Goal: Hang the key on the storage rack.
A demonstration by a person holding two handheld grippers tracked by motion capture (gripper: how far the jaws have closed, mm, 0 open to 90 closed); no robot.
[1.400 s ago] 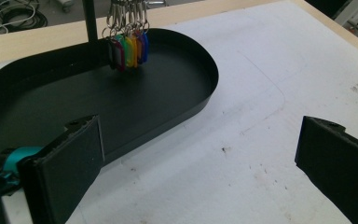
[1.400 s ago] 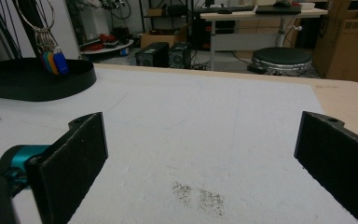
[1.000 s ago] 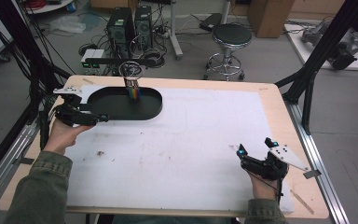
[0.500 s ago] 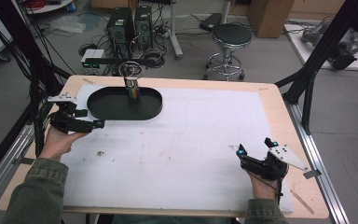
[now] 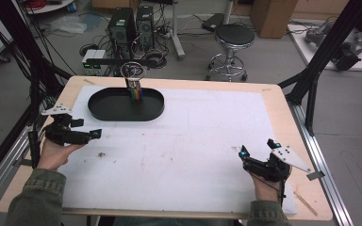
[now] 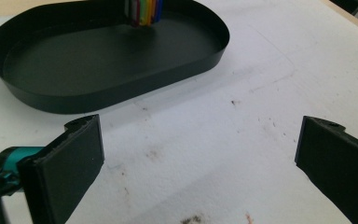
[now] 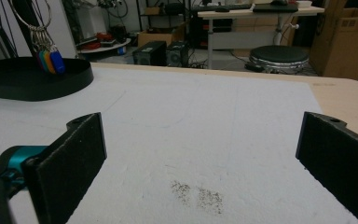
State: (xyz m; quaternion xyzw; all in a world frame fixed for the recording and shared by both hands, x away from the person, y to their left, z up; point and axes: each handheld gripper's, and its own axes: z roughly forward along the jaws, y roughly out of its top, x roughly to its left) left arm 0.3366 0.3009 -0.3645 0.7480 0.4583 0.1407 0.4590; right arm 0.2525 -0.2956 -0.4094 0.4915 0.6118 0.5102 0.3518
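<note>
Resting near the left edge of the table [image 5: 283, 101], the left gripper [image 5: 90, 135] sits in the person's left hand [image 5: 56, 153], just short of the black oval tray [image 5: 108, 110] on the white sheet [image 5: 193, 141] that covers the tabletop. In the left gripper view its jaws stand spread wide with nothing between them, and the tray [image 6: 121, 88] lies just ahead, holding a bunch of coloured tags [image 6: 144, 11] at its far side. From above, those tags [image 5: 135, 94] hang from a metal ring [image 5: 133, 70] that stands above the tray's far rim. The right gripper [image 5: 257, 160] is well apart, near the table's front right corner, held in the right hand [image 5: 264, 188]. Its own view shows the jaws wide apart over bare sheet, a patch of dark specks [image 7: 198, 193] between them, the tray [image 7: 32, 77] far off at the left, and a round stool [image 7: 279, 56] beyond the table.
</note>
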